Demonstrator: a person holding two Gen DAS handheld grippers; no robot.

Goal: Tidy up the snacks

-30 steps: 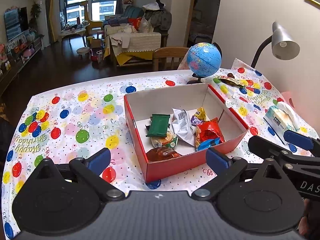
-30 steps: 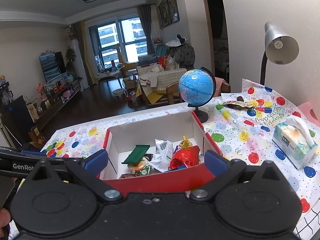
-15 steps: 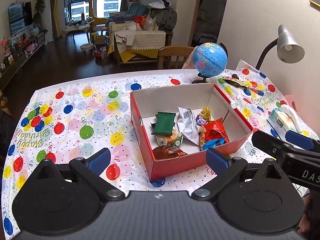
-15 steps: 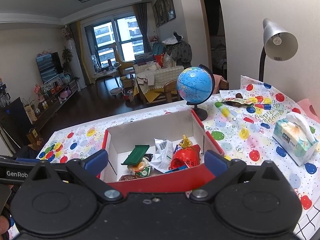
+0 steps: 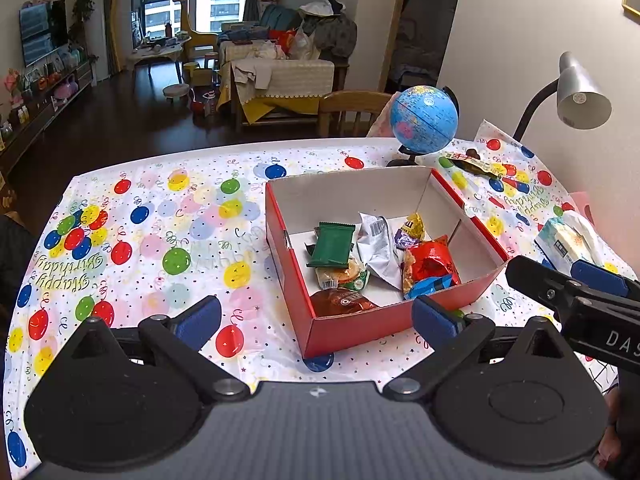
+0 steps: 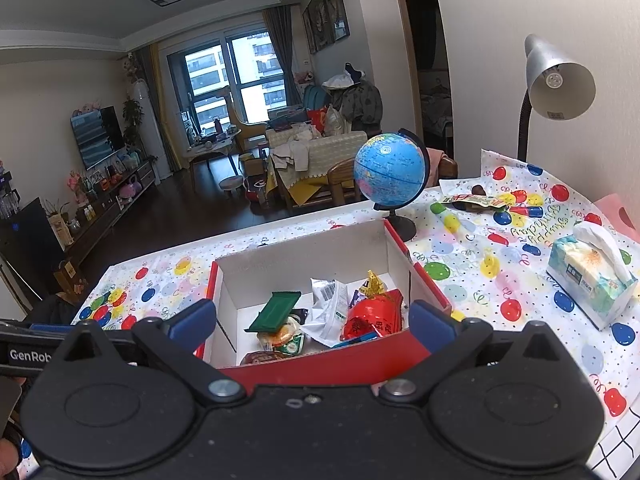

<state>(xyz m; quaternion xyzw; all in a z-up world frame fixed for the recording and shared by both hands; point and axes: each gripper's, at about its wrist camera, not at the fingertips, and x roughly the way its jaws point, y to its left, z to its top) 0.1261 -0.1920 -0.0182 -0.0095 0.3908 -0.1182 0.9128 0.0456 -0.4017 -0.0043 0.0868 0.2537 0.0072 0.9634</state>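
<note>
Snacks [image 5: 360, 256] are sitting piled in the red box [image 5: 360, 326] near the middle of the table, and we are looking down on them from both sides. A green wrapper [image 5: 332, 242] is lying on top, its long axis running toward the far edge, with a silver packet [image 5: 376, 248] and a red bag [image 5: 430, 260] beside it. One more packet [image 6: 472, 200] is lying by the globe [image 6: 390, 168] toward the far right corner, well apart from us. We are holding our left gripper [image 5: 316, 316] spread wide and empty just short of the box's near wall, with the box lying straight ahead. Our right gripper [image 6: 312, 318] is hovering likewise, fingers parted, nothing held, over the same near wall. By our reckoning the right is the nearer hand for that stray packet. The tissue box [image 6: 588, 280] is resting by the right edge.
</note>
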